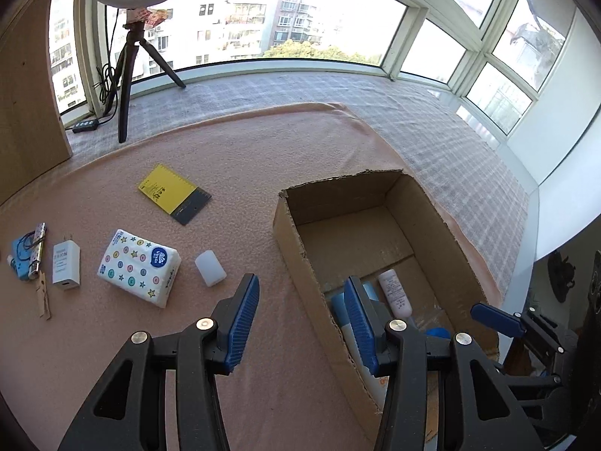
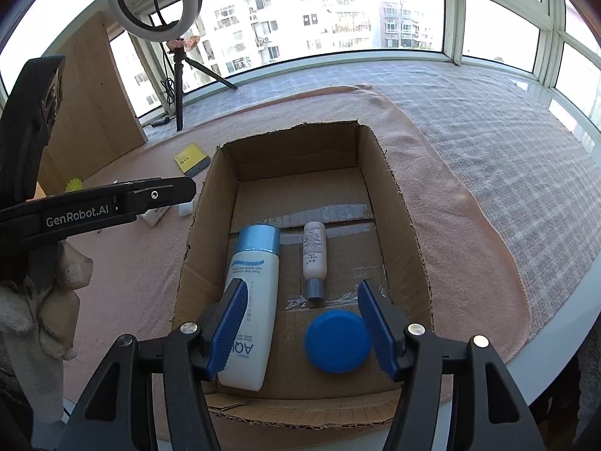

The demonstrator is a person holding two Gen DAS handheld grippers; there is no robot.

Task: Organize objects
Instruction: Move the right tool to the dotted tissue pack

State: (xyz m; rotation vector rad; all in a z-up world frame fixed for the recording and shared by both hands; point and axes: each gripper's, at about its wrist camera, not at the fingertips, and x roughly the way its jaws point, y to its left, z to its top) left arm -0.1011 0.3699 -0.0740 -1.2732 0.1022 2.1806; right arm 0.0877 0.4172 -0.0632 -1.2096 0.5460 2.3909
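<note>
An open cardboard box (image 2: 394, 203) stands on the pink cloth. Lying in it are a large white bottle with a light-blue cap (image 2: 251, 293), a small pinkish bottle with a grey cap (image 2: 314, 255) and a round blue lid (image 2: 336, 340). My right gripper (image 2: 302, 289) hangs open over them, holding nothing. My left gripper (image 1: 300, 285) is open and empty above the box's left wall (image 1: 300, 263). To the left on the cloth lie a tissue pack (image 1: 139, 265), a small white cap (image 1: 210, 267), a white charger (image 1: 66, 265), a yellow card (image 1: 172, 193) and a blue item (image 1: 22, 257).
A wooden clothespin (image 1: 44, 297) lies near the charger. A ring light on a tripod (image 1: 126, 86) stands at the back left beside a wooden board (image 1: 30, 112). A checked cloth (image 1: 432, 131) covers the sill behind. A gloved hand (image 2: 49, 293) holds the left gripper.
</note>
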